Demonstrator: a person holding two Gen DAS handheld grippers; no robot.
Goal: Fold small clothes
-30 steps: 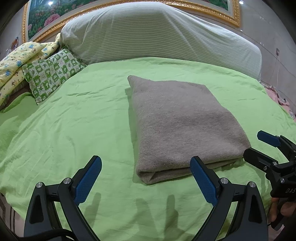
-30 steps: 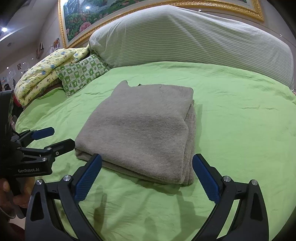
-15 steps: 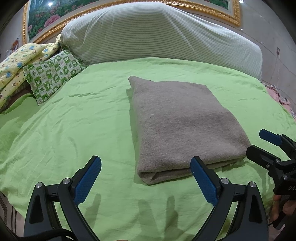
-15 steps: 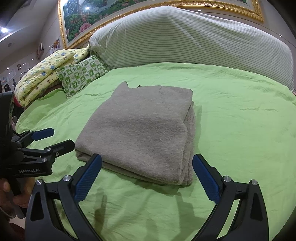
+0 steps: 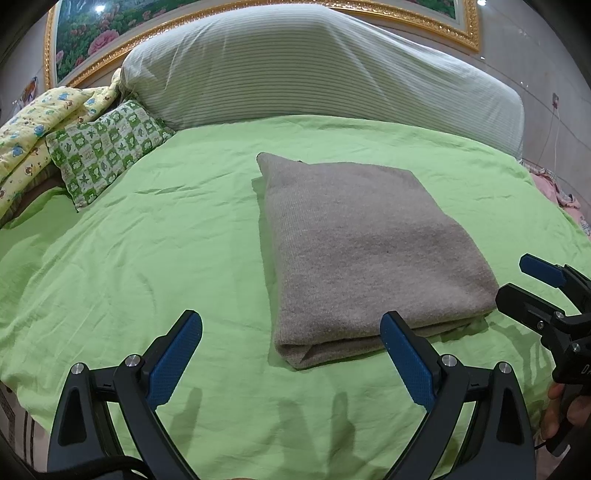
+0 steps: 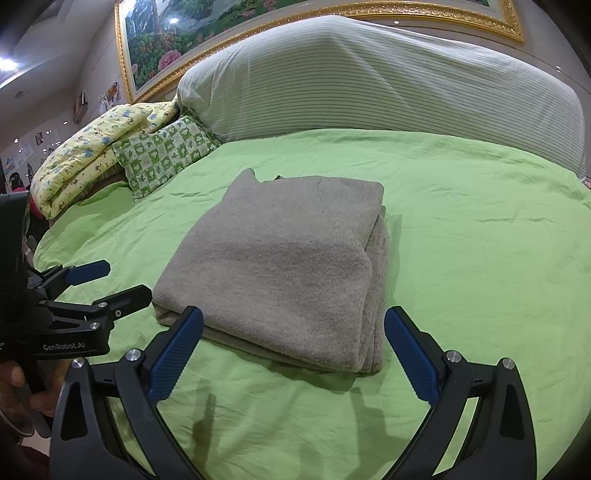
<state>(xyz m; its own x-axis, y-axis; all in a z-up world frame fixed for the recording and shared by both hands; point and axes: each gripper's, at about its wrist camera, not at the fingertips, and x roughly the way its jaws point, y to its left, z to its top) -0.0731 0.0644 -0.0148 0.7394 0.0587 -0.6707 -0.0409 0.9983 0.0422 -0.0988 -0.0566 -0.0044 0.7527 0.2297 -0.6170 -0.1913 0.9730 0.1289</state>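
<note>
A grey-brown knit garment [image 5: 365, 251] [image 6: 291, 258] lies folded into a thick rectangle on the green bedsheet [image 5: 147, 240] [image 6: 480, 240]. My left gripper [image 5: 291, 350] hovers open just short of its near left corner, nothing between the blue pads. My right gripper [image 6: 293, 345] is open too, held just in front of the garment's near edge and apart from it. In each wrist view the other gripper shows at the side, also open: the right gripper [image 5: 532, 284] and the left gripper [image 6: 110, 282].
A large striped bolster [image 5: 314, 66] [image 6: 369, 81] spans the bed's head under a gold-framed painting [image 6: 184, 29]. A green patterned pillow [image 5: 103, 151] [image 6: 166, 151] and a yellow printed quilt [image 5: 26, 133] [image 6: 88, 155] lie at the far left. Pink cloth [image 5: 557, 192] sits at the right edge.
Both grippers have drawn back slightly from the folded garment, staying open. The garment has not moved.
</note>
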